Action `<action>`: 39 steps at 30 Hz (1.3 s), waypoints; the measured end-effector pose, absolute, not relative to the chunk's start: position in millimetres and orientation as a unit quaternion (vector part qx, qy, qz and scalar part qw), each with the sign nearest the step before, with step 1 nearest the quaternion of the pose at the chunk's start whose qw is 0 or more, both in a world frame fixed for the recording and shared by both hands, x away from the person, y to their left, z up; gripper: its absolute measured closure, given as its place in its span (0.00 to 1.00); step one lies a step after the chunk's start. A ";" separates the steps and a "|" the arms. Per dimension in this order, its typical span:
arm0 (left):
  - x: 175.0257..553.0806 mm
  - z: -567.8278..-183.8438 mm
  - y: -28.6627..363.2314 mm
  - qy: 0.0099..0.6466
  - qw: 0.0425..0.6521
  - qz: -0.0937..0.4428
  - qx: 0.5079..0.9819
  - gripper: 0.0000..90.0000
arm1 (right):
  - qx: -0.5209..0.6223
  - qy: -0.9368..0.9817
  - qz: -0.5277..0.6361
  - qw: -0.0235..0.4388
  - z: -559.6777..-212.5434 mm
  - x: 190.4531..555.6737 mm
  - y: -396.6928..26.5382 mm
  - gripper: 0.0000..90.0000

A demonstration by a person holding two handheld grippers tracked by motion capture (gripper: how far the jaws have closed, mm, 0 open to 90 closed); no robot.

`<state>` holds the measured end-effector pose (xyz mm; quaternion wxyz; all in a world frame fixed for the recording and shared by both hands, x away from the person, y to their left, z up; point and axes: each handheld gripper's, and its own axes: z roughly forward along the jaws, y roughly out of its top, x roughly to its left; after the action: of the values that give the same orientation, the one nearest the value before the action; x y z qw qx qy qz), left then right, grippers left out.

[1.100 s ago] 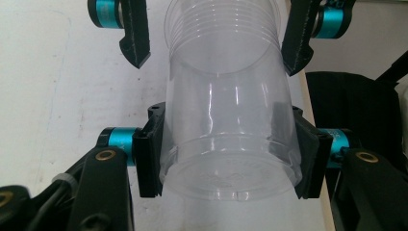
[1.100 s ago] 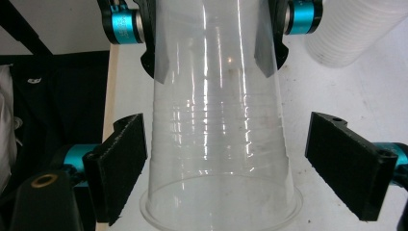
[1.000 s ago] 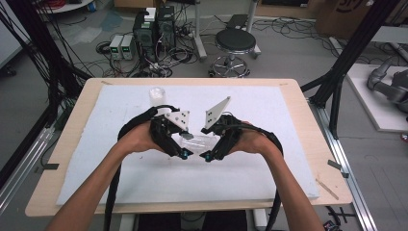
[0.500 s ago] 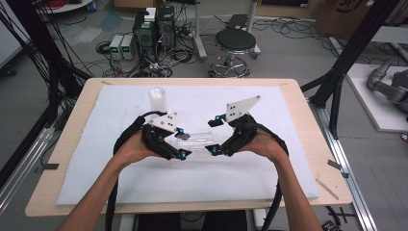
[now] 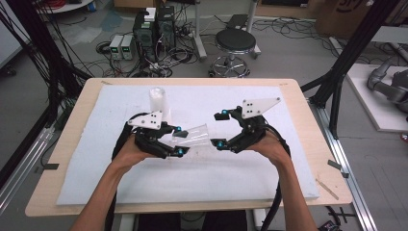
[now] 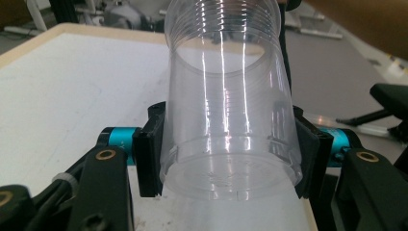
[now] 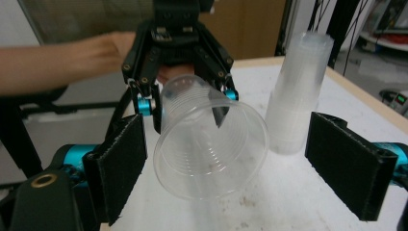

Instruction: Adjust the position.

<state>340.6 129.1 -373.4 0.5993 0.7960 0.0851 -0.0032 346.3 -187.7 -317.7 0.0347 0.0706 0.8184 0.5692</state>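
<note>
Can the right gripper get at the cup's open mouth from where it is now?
Probably yes: the right gripper is open, and the clear cup, clamped near its base by the left gripper, points its mouth at it unobstructed.

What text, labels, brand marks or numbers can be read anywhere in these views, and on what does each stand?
None can be read.
Clear cup held in the left gripper: ridges, no print.
Stack of cups: no print.
Cardboard box at the back: a dark mark, cut off and too blurred to read.
Grey boxes on the floor: too small to tell.
</note>
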 end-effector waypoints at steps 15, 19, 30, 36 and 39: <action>341.7 -377.7 135.6 0.083 0.640 -0.002 0.764 0.46 | 0.090 0.788 0.608 0.028 -334.0 345.6 -197.4 0.16; 341.0 -376.7 133.7 0.081 0.648 -0.001 0.757 0.46 | 0.091 0.787 0.610 0.023 -336.8 345.3 -195.9 0.16; 339.7 -372.2 129.0 0.071 0.660 0.003 0.748 0.46 | 0.082 0.780 0.620 0.012 -344.3 345.2 -186.3 0.16; 339.7 -371.7 125.9 0.066 0.662 0.003 0.747 0.46 | 0.077 0.776 0.627 0.005 -344.3 345.4 -180.8 0.16; 339.2 -371.7 121.6 0.061 0.661 0.002 0.748 0.46 | 0.073 0.776 0.626 0.000 -344.6 345.0 -176.6 0.16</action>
<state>339.2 121.6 -371.7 0.6612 0.7478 0.0607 0.0016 345.0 -176.6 -344.6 0.0004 0.0729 0.7762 0.6263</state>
